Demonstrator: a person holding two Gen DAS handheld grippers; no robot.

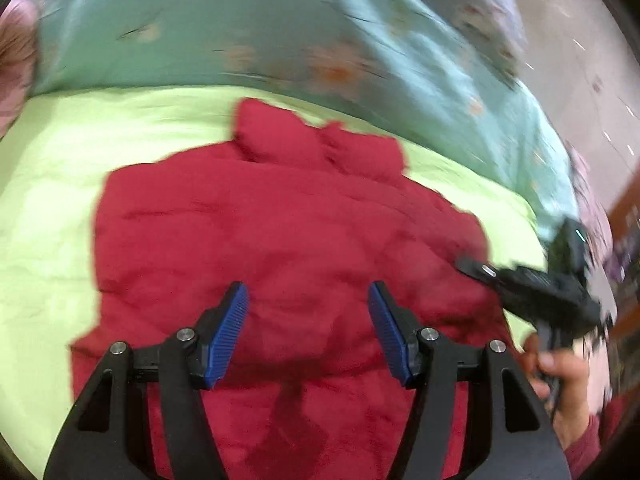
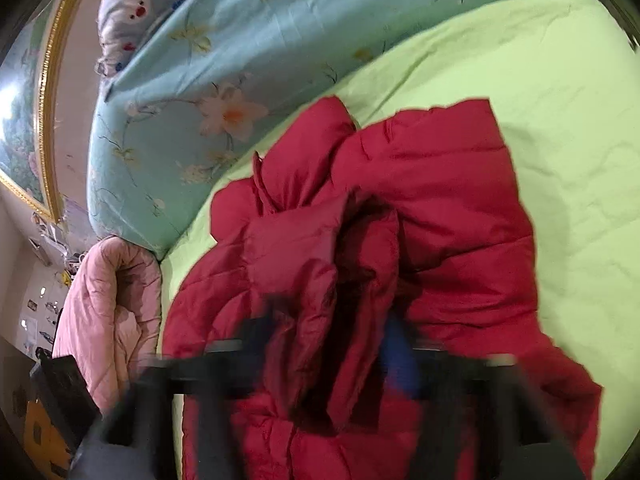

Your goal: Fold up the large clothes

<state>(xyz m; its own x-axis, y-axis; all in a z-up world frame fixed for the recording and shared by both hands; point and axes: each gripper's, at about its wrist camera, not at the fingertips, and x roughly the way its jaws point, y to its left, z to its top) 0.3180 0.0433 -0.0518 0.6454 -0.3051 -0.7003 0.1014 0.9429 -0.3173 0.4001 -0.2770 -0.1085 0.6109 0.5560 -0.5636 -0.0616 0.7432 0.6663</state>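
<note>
The left gripper (image 1: 308, 312) sits nearest, its blue-padded jaws spread apart with nothing between them, poised above a red puffer jacket (image 1: 280, 248). The jacket lies spread on a lime green sheet (image 1: 56, 184), near a turquoise floral quilt (image 2: 208, 64) and a pink quilt (image 2: 108, 308). The right gripper (image 2: 340, 344), blurred, has its jaws pinched on a raised fold of the jacket.
</note>
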